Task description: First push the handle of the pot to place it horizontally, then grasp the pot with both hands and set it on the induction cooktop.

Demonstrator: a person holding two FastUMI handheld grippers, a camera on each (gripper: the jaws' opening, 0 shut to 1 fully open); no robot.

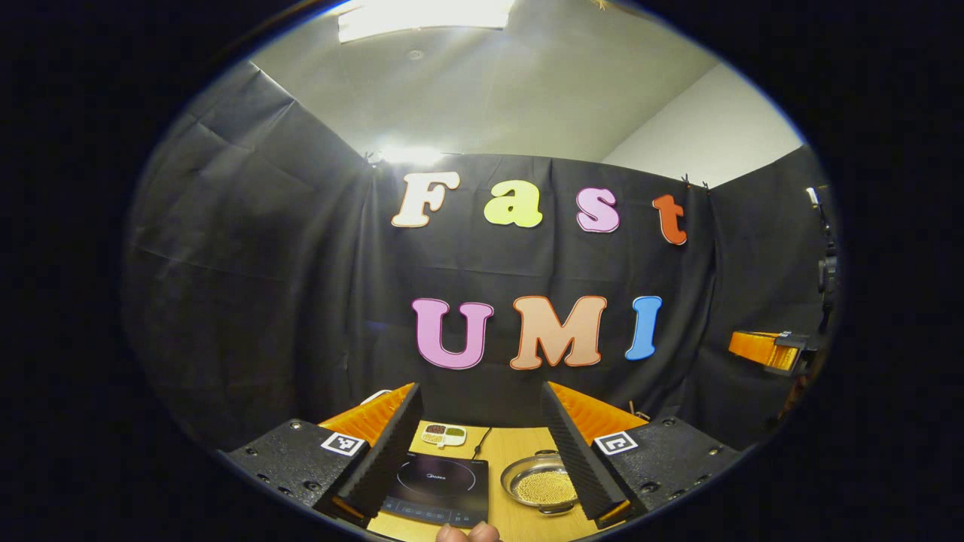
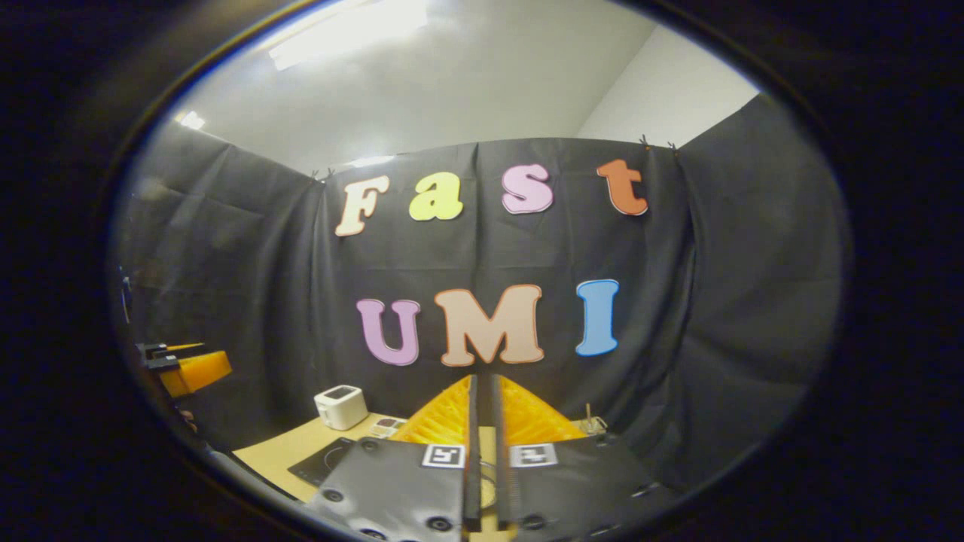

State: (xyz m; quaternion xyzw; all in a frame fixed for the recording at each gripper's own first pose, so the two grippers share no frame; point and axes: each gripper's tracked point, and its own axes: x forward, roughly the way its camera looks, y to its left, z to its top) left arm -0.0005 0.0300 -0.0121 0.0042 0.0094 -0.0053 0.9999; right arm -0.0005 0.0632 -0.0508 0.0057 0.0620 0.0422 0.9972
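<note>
In the left gripper view, a shallow steel pot (image 1: 544, 485) holding yellowish grains sits on the wooden table (image 1: 512, 452), right of a black induction cooktop (image 1: 437, 489). A small handle loop shows at the pot's near rim. My left gripper (image 1: 482, 388) is held high above the table and open, with nothing between its fingers. The pot lies partly behind its right finger (image 1: 572, 444). In the right gripper view, my right gripper (image 2: 483, 384) is shut on nothing, also well above the table, with the cooktop (image 2: 324, 461) to its lower left. The pot is hidden behind its fingers.
A small dish (image 1: 443, 434) with compartments lies behind the cooktop. A white box (image 2: 340, 406) stands at the table's back left. The other gripper appears far right (image 1: 768, 350) in the left gripper view and far left (image 2: 188, 370) in the right gripper view. A fingertip (image 1: 467, 533) shows at the bottom.
</note>
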